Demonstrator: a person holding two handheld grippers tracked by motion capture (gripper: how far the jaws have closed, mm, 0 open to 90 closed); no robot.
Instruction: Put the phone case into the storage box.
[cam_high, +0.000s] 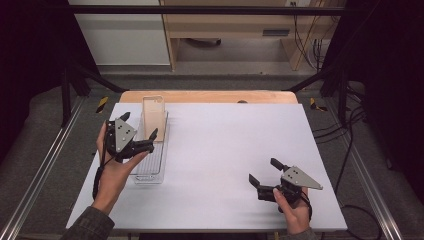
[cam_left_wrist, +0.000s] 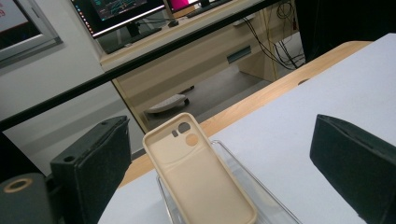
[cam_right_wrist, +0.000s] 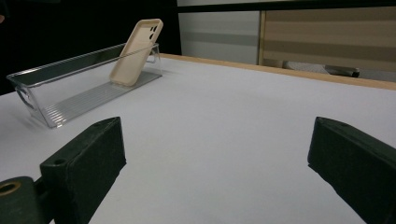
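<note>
The left gripper (cam_high: 140, 126) hovered at about nine o'clock on the white table (cam_high: 225, 150), directly over the clear plastic tray (cam_high: 150, 172). Its jaws stood wide apart with nothing between them; one tip lay toward eleven o'clock of the hand, the other toward three o'clock, close to the lower edge of the phone case (cam_high: 153, 117) but not gripping it. In the left gripper view the beige phone case (cam_left_wrist: 198, 177) sat centred between the two spread jaws, clear of both, its camera cut-outs pointing to twelve o'clock.

The phone case stood tilted in the far end of the tray, its top edge leaning on the tray's far wall, as the right gripper view showed (cam_right_wrist: 135, 51) with the tray (cam_right_wrist: 70, 88) lying at ten o'clock.

The right gripper (cam_high: 262, 171) rested low at about five o'clock on the table, well apart from the tray. Its jaws were likewise spread wide, holding nothing, with bare table between them.
</note>
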